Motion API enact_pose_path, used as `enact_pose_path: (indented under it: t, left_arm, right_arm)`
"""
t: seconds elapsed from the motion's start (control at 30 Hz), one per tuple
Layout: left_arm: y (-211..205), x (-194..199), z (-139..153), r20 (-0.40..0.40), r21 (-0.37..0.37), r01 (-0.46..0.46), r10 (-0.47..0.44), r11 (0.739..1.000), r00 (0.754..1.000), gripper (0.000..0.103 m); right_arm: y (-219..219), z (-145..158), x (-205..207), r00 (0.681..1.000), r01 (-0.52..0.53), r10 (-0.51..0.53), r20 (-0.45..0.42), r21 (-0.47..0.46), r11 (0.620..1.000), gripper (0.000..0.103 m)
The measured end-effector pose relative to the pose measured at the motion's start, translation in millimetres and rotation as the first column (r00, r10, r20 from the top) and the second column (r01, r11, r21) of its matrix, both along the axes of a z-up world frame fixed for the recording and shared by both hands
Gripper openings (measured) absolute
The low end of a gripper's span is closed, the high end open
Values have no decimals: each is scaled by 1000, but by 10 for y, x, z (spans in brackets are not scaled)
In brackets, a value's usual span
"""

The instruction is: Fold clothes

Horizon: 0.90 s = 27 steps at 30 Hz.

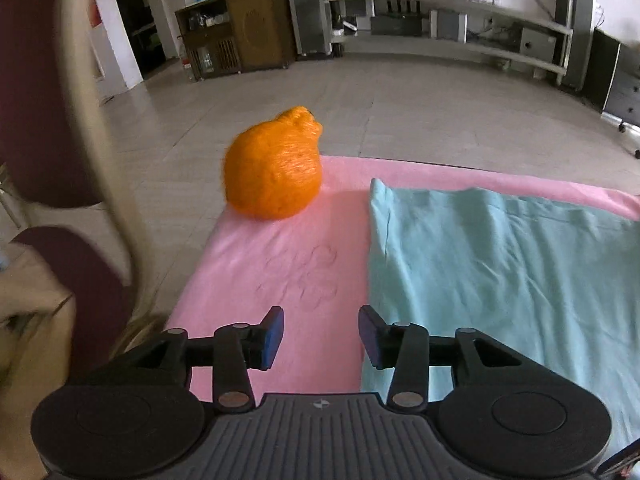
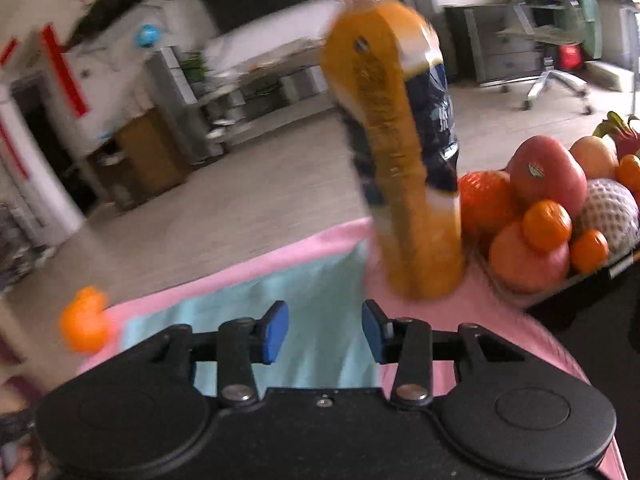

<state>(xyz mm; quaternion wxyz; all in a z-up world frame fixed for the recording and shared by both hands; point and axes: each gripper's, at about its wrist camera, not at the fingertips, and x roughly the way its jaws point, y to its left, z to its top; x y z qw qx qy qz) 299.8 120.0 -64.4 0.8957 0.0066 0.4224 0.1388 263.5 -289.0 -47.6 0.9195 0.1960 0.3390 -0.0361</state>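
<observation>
Left tool (image 1: 321,336): jaws apart, nothing between; teal garment (image 1: 500,272) lies flat on pink-covered desk (image 1: 280,248), its left edge just ahead of right finger. Orange fruit (image 1: 274,168) ahead-left.

Step, by my reading: regrasp for next fold. Pinch both garment edges level, lift together.

Right tool (image 2: 325,330): jaws apart, empty, tilted down over garment's right edge; juice bottle (image 2: 400,140) close ahead-right, fruit tray (image 2: 560,288) beyond. Keep clear.

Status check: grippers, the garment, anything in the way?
Left gripper and right gripper open, empty. Teal garment flat on pink cloth. Orange left, bottle right of it.
</observation>
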Motion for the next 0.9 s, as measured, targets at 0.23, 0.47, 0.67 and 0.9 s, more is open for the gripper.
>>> enact_pose_path:
  t: [0.23, 0.47, 0.67, 0.9]
  left_arm:
    - [6, 691, -415, 34, 37, 53, -55, 998, 998, 38]
    - [-206, 832, -536, 133, 294, 70, -114, 953, 985, 1]
    - [-115, 856, -664, 90, 350, -16, -16, 937, 996, 1]
    - [-232, 164, -27, 134, 217, 18, -48, 976, 990, 19]
  right_arm:
    - [48, -721, 770, 994, 58, -60, -95, -23, 998, 35]
    - [341, -821, 974, 999, 38, -37, 8, -302, 952, 1]
    - [596, -1011, 1017, 998, 3, -36, -48, -548, 837, 1]
    - [430, -492, 566, 999, -3, -15, -49, -353, 935, 29]
